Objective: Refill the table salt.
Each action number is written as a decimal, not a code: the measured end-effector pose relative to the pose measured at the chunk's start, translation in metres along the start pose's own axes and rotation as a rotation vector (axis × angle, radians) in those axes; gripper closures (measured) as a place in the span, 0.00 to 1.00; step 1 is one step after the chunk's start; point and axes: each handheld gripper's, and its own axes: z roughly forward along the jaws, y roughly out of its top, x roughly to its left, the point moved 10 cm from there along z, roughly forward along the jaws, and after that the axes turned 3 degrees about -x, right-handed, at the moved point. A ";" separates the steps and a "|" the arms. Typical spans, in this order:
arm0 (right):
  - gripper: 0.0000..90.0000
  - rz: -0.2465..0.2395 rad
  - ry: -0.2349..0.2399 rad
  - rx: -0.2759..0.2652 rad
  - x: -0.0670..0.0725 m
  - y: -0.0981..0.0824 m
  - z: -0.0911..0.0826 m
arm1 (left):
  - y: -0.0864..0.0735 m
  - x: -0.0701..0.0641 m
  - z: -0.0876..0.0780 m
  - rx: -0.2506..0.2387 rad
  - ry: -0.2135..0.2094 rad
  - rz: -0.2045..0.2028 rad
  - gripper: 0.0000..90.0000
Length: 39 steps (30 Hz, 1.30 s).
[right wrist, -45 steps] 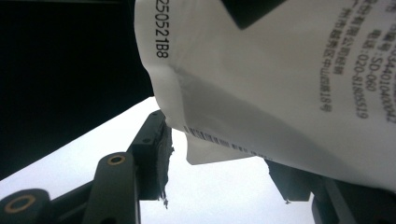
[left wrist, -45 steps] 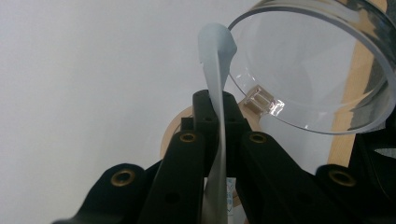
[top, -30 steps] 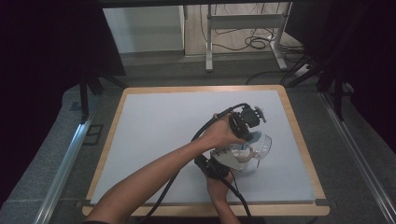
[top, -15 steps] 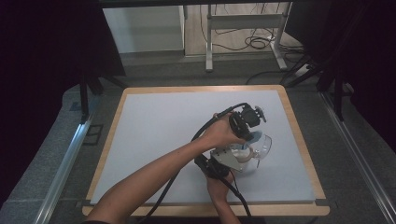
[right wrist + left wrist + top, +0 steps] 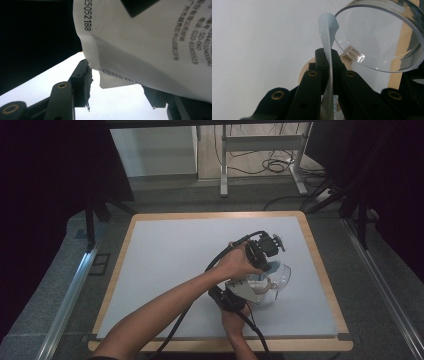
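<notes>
A clear round bowl [image 5: 281, 275] lies tilted on the white mat at the right. Beside it is a white printed bag [image 5: 254, 284]. My left gripper [image 5: 269, 264] reaches across from the left and points down at the bowl's rim. In the left gripper view its jaws [image 5: 327, 53] are shut on a thin pale blue strip [image 5: 325, 30] that stands up beside the bowl [image 5: 387, 62]. My right gripper [image 5: 256, 289], with its grey plate on top, comes in from the front edge. Its jaws [image 5: 116, 78] close on the lower part of the white bag [image 5: 150, 37].
The white mat [image 5: 175, 260] has a wooden border [image 5: 320, 270], close to the bowl on the right. Black cables trail from both grippers toward the front edge. Metal rails run along both sides of the table, with a stand and cables on the floor behind.
</notes>
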 end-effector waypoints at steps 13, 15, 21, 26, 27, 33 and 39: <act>0.51 -0.005 0.001 -0.005 0.001 0.001 0.000 | -0.001 0.000 -0.002 -0.004 0.002 -0.004 1.00; 0.51 -0.006 0.000 -0.006 0.001 0.000 0.000 | -0.001 0.000 -0.002 -0.004 0.002 -0.003 1.00; 0.51 -0.005 0.001 -0.004 0.001 -0.001 0.000 | -0.001 0.000 -0.001 -0.006 -0.001 -0.006 1.00; 0.51 0.001 -0.001 -0.007 0.000 -0.001 0.000 | 0.000 0.000 0.001 0.004 0.000 0.002 1.00; 0.51 0.001 0.000 -0.007 0.000 -0.001 -0.001 | 0.000 -0.001 0.001 0.005 0.000 0.001 1.00; 0.51 0.005 -0.002 -0.019 -0.001 0.002 -0.001 | 0.002 -0.001 0.000 0.008 0.002 0.002 1.00; 0.51 0.003 0.001 -0.018 -0.001 0.002 -0.001 | 0.002 0.000 0.000 0.013 0.000 0.004 1.00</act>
